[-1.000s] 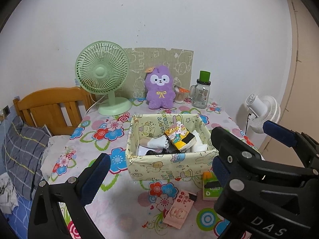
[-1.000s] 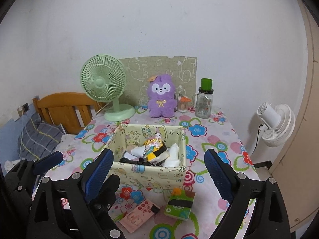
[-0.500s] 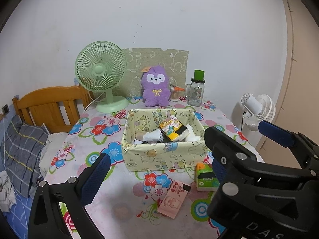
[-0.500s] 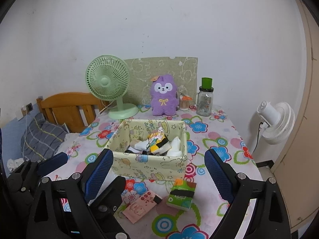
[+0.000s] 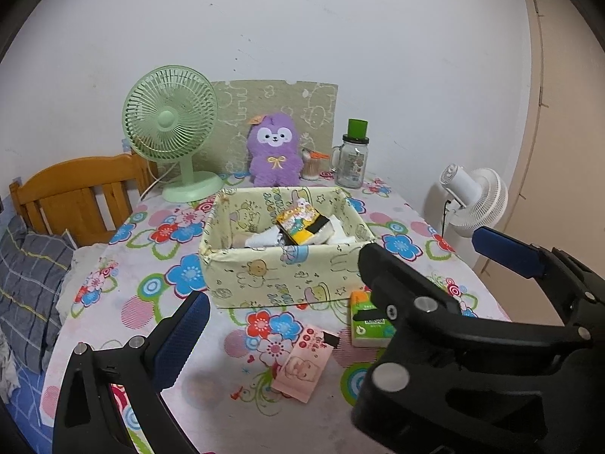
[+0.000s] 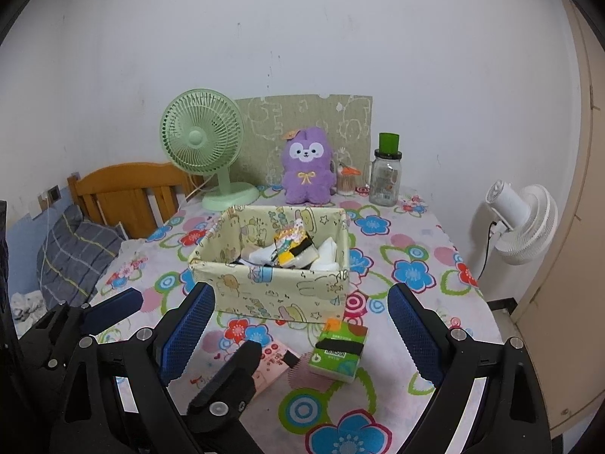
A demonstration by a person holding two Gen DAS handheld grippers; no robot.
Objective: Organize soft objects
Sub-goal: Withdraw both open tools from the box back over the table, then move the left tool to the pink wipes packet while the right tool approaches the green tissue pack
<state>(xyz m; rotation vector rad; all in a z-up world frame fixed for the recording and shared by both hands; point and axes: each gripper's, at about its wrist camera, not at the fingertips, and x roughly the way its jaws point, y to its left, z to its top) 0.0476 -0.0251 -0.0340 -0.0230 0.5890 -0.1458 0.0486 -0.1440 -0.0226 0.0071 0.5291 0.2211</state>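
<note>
A pale yellow fabric box (image 5: 287, 268) (image 6: 272, 287) with cartoon prints stands mid-table. It holds a yellow-and-black patterned sock (image 5: 300, 223) (image 6: 293, 244) and white soft pieces. A purple plush toy (image 5: 274, 155) (image 6: 308, 172) sits upright against the back wall. My left gripper (image 5: 302, 314) is open and empty, short of the box; its right finger is hidden behind the right gripper's body. My right gripper (image 6: 302, 295) is open and empty beside it. A green tissue pack (image 6: 338, 352) and a pink packet (image 5: 306, 359) lie on the cloth below the jaws.
At the back stand a green desk fan (image 5: 170, 128), a printed board and a glass jar with a green lid (image 5: 351, 162). A white fan (image 6: 523, 223) stands off the table's right edge. To the left are a wooden headboard (image 5: 75, 189) and a checked pillow (image 5: 30, 276).
Both grippers have drawn back and sunk a little. The box now looks farther off, and more of the near tablecloth with the tissue pack and pink packet shows. Jaw widths are unchanged.
</note>
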